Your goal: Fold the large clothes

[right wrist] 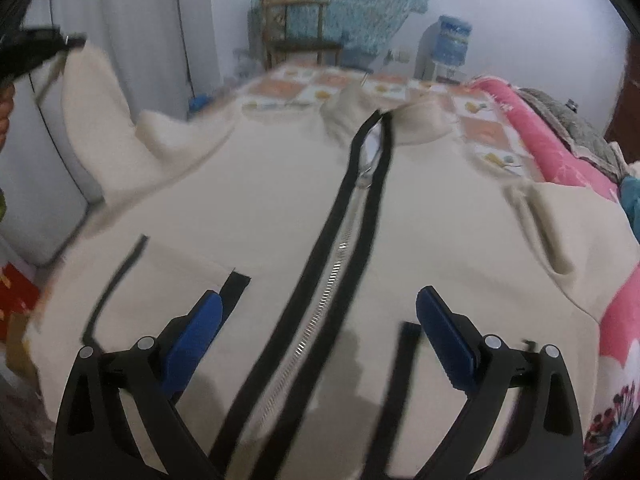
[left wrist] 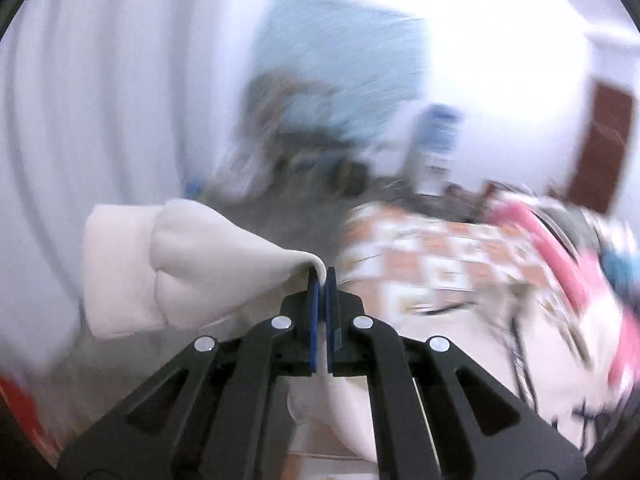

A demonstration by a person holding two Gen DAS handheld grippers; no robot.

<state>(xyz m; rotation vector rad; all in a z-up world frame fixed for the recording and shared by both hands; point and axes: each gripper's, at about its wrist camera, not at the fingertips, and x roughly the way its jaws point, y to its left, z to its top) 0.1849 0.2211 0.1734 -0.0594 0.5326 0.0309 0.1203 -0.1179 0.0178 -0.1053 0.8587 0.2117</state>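
Note:
A cream zip-up jacket (right wrist: pixel 280 200) lies front up on the bed, a black-edged silver zipper (right wrist: pixel 340 248) running down its middle. My right gripper (right wrist: pixel 320 304) hovers open above the lower front, one blue pad on each side of the zipper, nothing between them. My left gripper (left wrist: pixel 323 276) is shut on a fold of the jacket's cream sleeve (left wrist: pixel 192 256), lifted off the bed; the left wrist view is blurred. In the right wrist view that gripper (right wrist: pixel 44 46) shows at the far left, holding the raised sleeve (right wrist: pixel 96 120).
The bed has a patterned orange-and-white sheet (right wrist: pixel 304 84) and a pink blanket (right wrist: pixel 560 152) along the right. A wooden chair (right wrist: pixel 296 36) and a water dispenser (right wrist: pixel 448 48) stand at the back wall. White curtain (right wrist: pixel 132 32) hangs at left; red box (right wrist: pixel 16 296) on the floor.

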